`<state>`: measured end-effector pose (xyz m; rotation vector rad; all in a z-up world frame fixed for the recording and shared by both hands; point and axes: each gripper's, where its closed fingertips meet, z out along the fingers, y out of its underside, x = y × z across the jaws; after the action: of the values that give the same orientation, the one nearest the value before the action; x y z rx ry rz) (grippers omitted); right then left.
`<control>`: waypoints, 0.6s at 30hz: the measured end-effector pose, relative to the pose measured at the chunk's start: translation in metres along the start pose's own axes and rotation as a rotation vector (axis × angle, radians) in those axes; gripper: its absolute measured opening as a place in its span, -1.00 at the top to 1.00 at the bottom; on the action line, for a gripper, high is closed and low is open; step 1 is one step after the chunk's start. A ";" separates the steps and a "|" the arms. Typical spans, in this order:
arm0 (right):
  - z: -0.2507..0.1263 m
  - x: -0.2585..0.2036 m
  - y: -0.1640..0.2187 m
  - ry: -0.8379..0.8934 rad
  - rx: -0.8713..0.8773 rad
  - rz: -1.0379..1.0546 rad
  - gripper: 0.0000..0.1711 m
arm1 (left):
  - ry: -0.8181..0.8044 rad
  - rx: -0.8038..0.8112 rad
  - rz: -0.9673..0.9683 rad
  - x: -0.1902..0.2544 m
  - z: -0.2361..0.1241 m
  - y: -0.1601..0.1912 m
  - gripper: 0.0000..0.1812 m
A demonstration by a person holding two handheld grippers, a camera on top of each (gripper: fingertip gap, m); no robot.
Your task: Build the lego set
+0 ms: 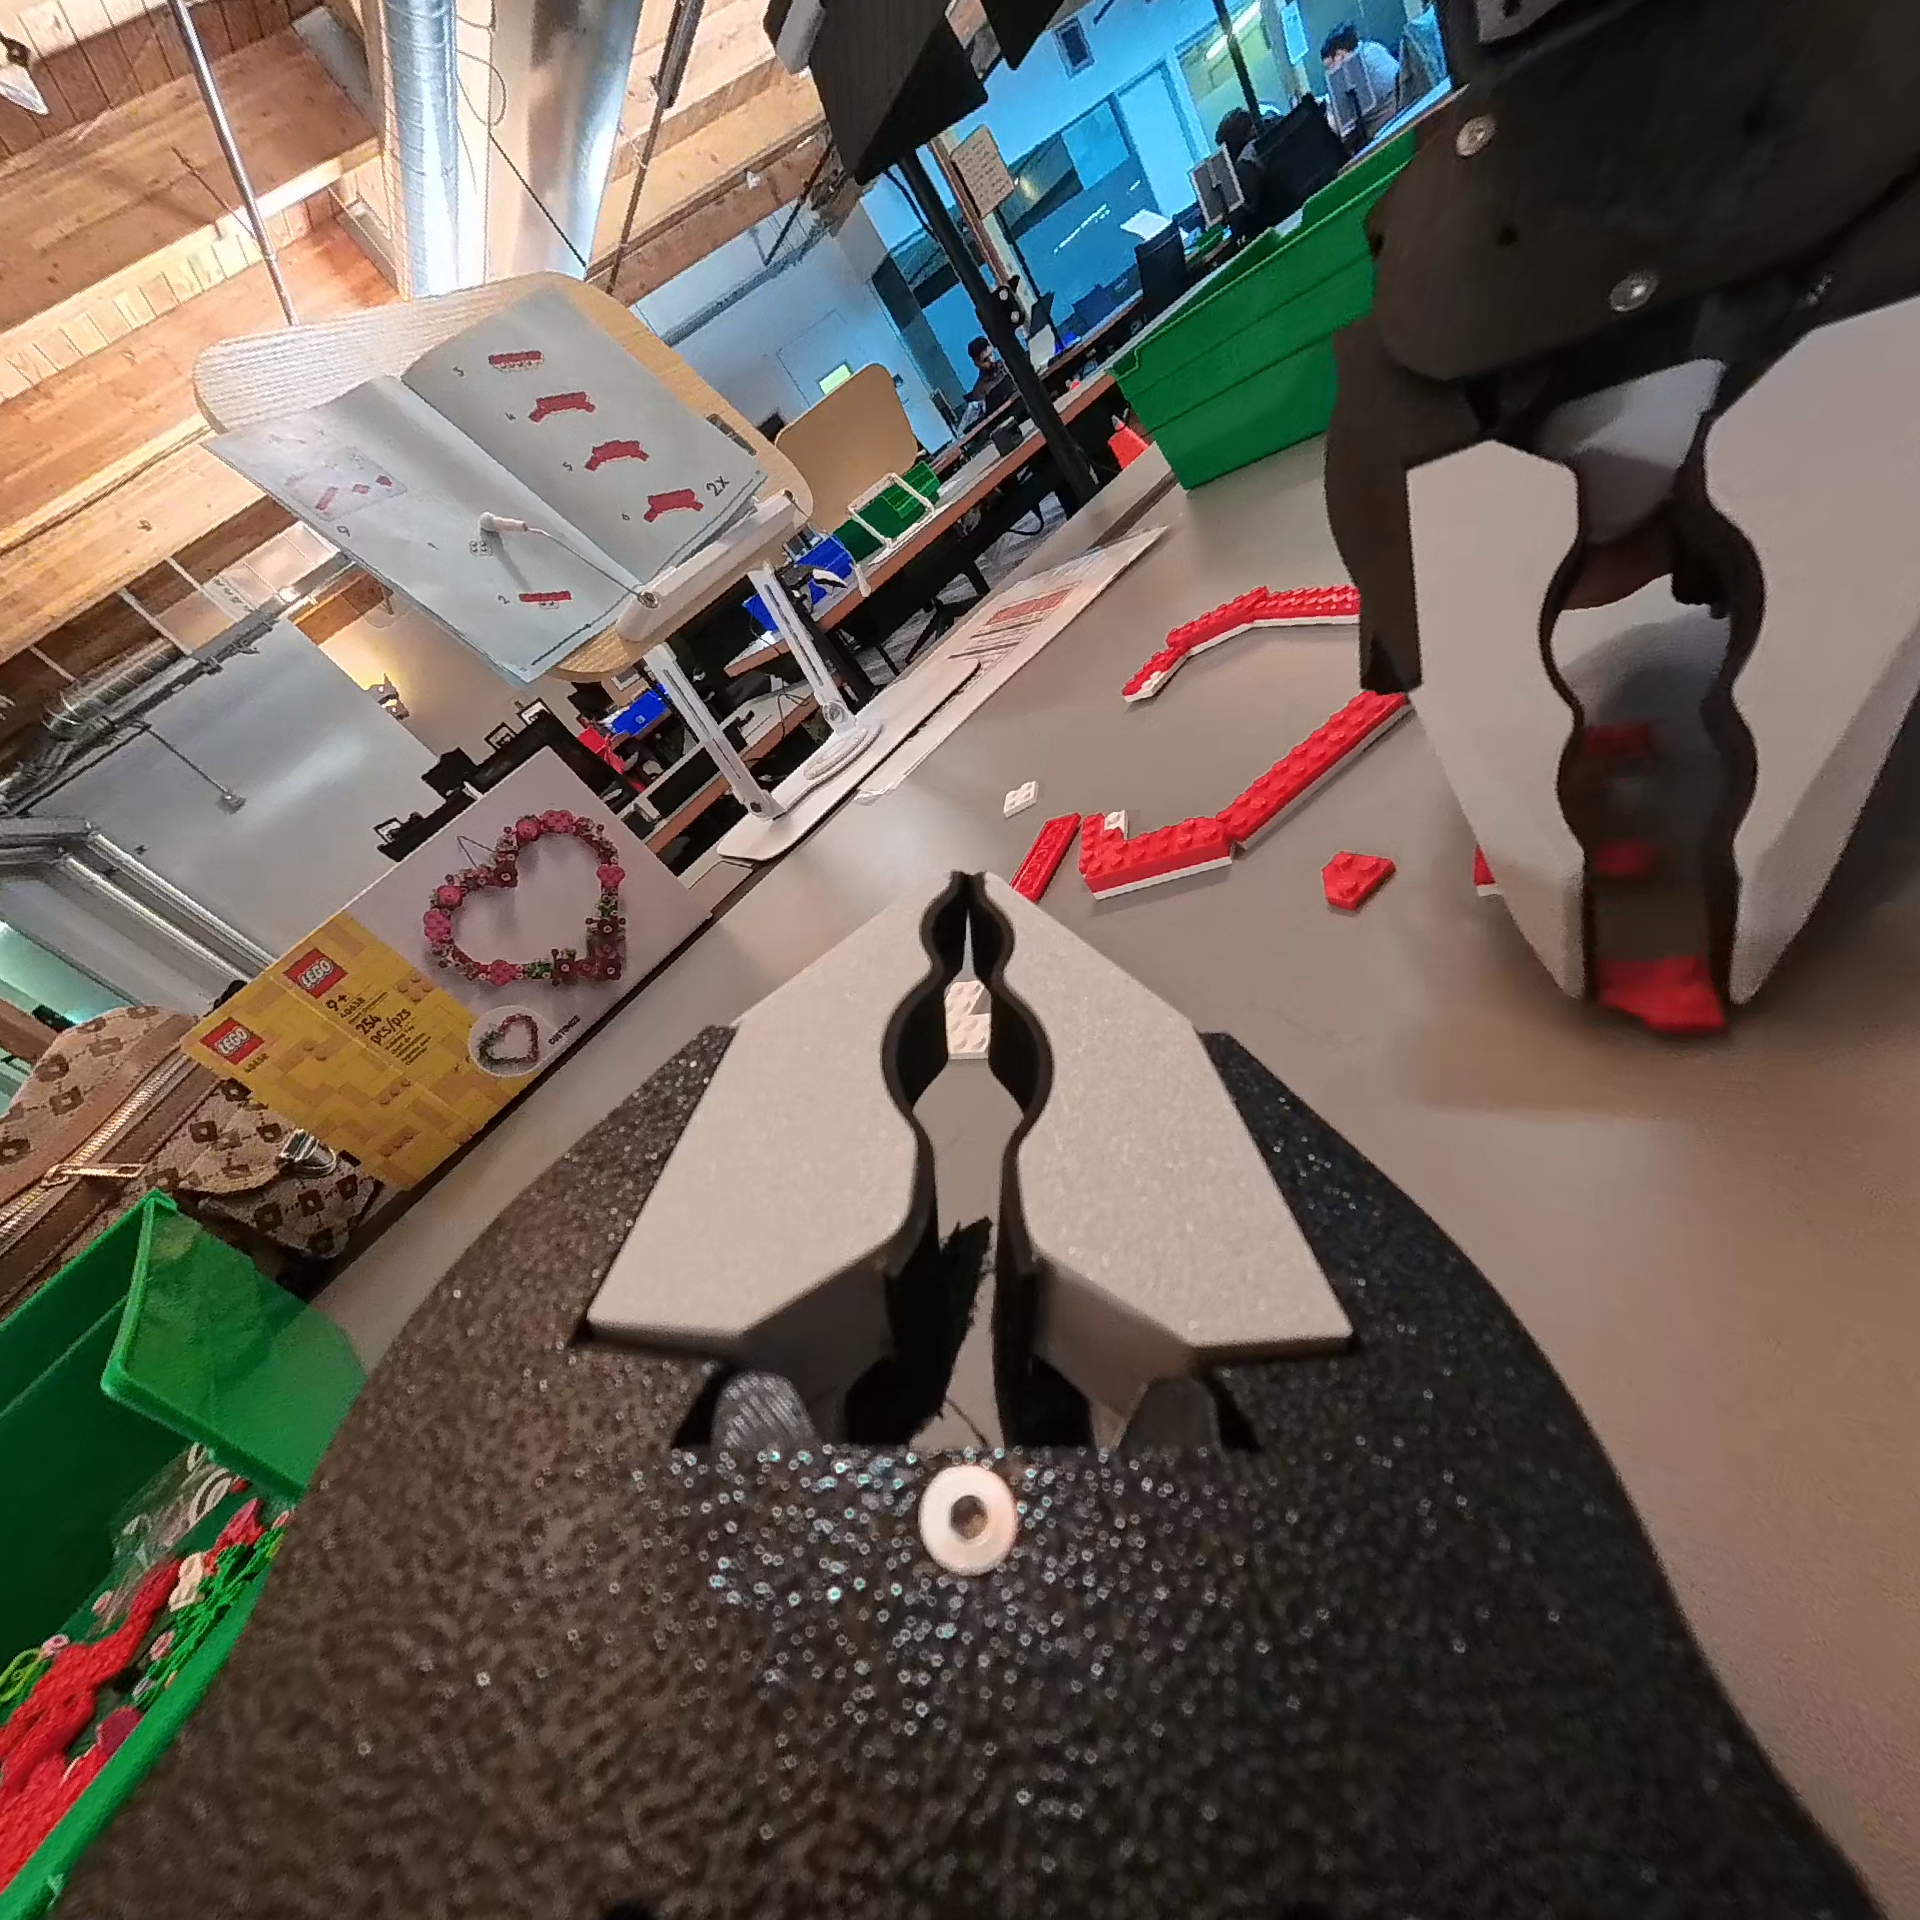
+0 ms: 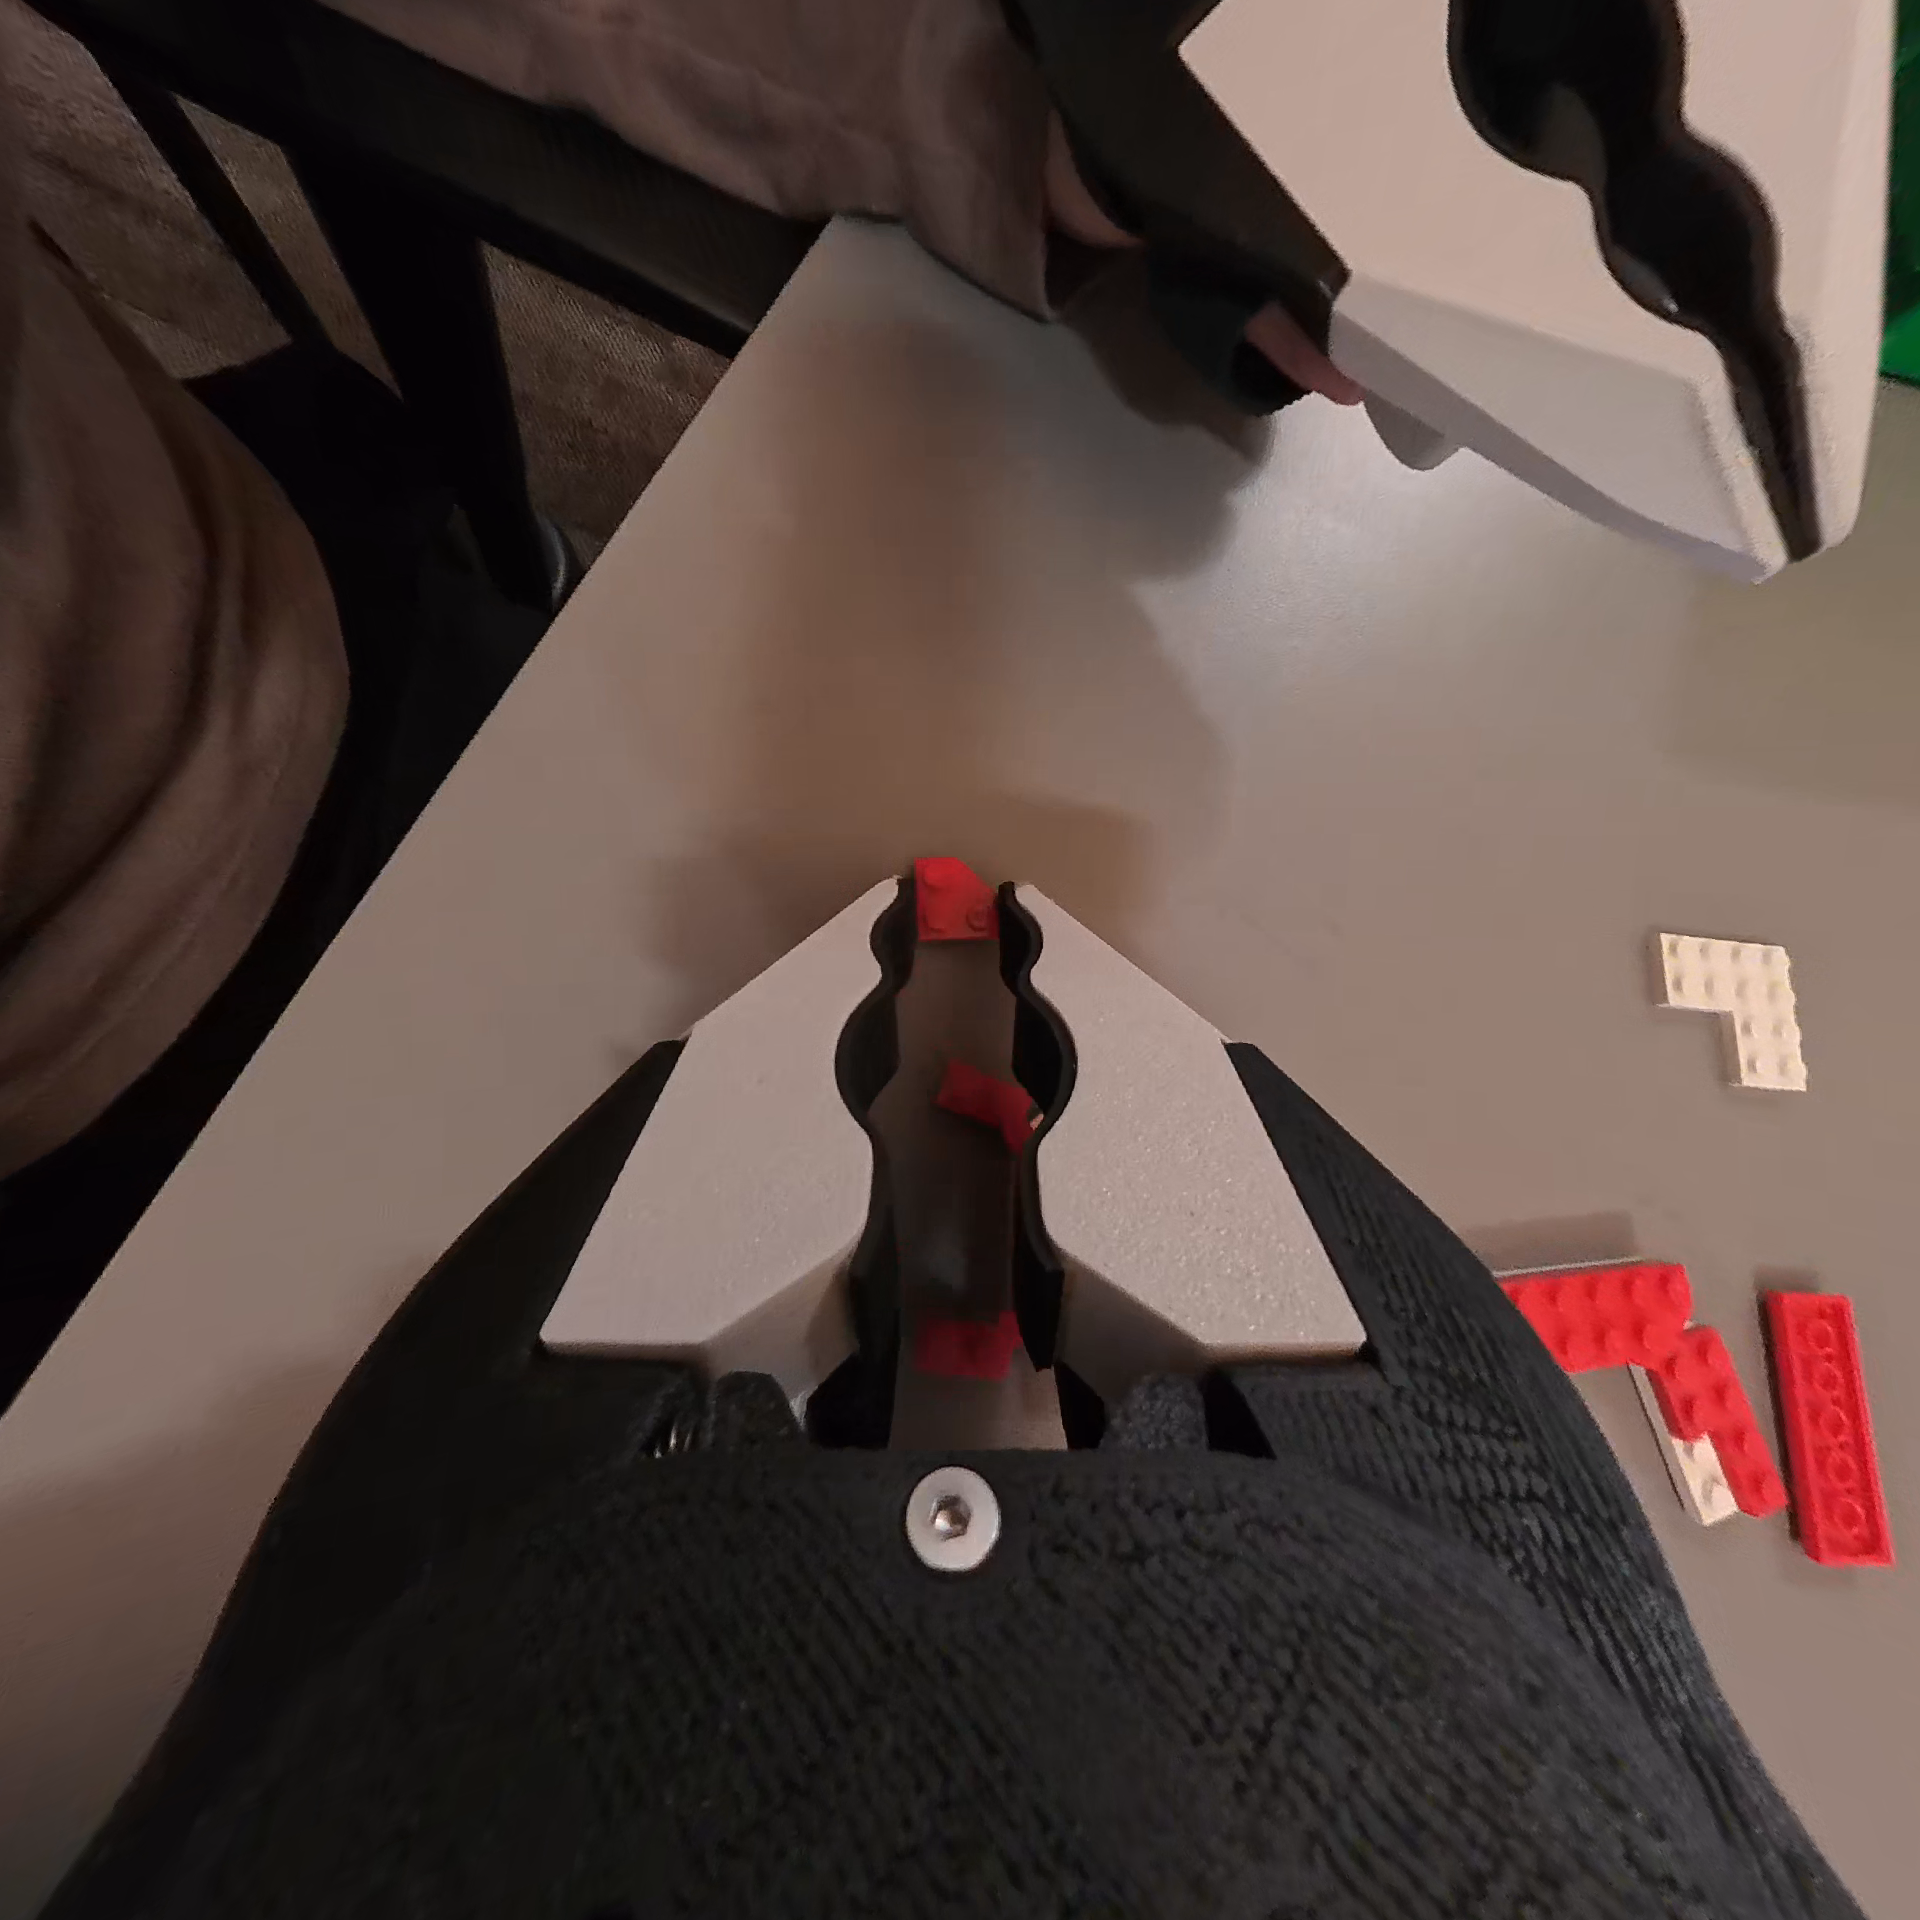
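The right gripper (image 2: 958, 902) pinches a small red studded Lego plate (image 2: 951, 902) at its fingertips, low over the grey tabletop (image 2: 1351, 779); the left gripper (image 1: 971, 883) hangs empty, tips together. Only the left wrist view shows the open instruction booklet (image 1: 499, 488) on its stand and the yellow Lego box (image 1: 416, 997) (right view: a white L-shaped plate (image 2: 1735, 1003), red plates (image 2: 1642, 1371) beside)
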<state>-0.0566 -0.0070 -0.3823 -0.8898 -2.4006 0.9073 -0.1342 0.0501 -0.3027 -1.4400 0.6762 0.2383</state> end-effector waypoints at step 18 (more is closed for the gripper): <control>0.006 0.023 -0.006 0.147 -0.016 0.104 0.59 | 0.007 -0.006 0.006 0.002 0.001 0.001 1.00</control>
<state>-0.0786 0.0032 -0.3789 -1.0579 -2.2573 0.8300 -0.1332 0.0505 -0.3044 -1.4450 0.6866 0.2399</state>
